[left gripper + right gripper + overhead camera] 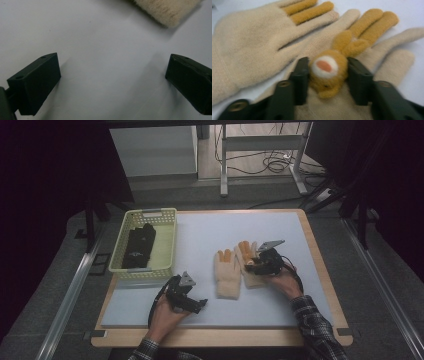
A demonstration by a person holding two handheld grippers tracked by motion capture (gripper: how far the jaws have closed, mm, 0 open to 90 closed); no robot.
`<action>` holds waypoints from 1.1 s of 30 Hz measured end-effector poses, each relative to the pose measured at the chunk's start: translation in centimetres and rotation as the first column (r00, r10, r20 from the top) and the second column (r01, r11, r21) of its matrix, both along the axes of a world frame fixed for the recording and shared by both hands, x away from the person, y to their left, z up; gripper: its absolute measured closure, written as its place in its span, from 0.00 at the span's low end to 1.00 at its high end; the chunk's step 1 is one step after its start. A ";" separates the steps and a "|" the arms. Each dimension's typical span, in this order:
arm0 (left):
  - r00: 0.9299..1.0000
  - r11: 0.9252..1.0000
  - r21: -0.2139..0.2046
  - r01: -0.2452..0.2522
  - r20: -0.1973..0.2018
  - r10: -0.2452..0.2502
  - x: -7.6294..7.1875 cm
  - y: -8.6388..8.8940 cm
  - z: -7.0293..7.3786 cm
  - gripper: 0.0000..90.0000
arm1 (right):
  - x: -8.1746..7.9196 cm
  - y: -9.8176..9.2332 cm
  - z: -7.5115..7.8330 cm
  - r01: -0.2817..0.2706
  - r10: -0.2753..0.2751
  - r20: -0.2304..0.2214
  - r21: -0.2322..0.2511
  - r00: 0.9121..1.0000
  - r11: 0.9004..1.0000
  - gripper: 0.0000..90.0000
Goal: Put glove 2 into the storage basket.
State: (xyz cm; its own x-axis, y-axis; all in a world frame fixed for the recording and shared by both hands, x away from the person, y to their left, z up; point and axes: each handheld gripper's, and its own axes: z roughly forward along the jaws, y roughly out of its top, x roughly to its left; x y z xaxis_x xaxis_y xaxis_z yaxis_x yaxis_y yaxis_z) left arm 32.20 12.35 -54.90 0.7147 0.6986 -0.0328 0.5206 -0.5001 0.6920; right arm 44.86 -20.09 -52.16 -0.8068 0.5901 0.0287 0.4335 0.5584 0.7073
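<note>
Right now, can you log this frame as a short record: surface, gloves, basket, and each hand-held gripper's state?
surface: pale mat on a wooden table
gloves: two cream gloves side by side, orange fingers
basket: yellow-green basket at left, dark fabric inside
right hand-held gripper: closed on the orange animal face on one glove
left hand-held gripper: open over bare mat

A lab or test room is suggested: a padded counter [260,305] is set on grey carpet, metal rails [65,300] are laid beside it, loose cables [272,162] are strewn under a bare desk frame [265,142], and dark curtains are hung around.
</note>
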 end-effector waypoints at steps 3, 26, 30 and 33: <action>1.000 1.000 0.000 0.000 0.000 0.000 0.0 0.0 0.0 0.00 | -0.1 0.0 0.3 0.032 -0.032 -0.017 0.002 0.999 0.999 0.71; 1.000 1.000 -0.001 0.000 -0.001 0.000 0.0 0.0 0.0 0.00 | -0.6 -0.9 2.1 0.078 -0.067 0.108 -0.095 0.992 0.992 0.41; 1.000 1.000 -0.001 0.000 -0.001 0.000 0.0 0.0 0.0 0.00 | -0.1 -0.4 0.6 0.022 -0.011 0.087 -0.117 0.996 0.993 0.41; 1.000 1.000 0.000 0.001 -0.001 -0.001 0.0 0.0 0.0 0.00 | 0.2 -0.3 0.2 0.008 0.001 0.087 -0.107 0.996 0.994 0.55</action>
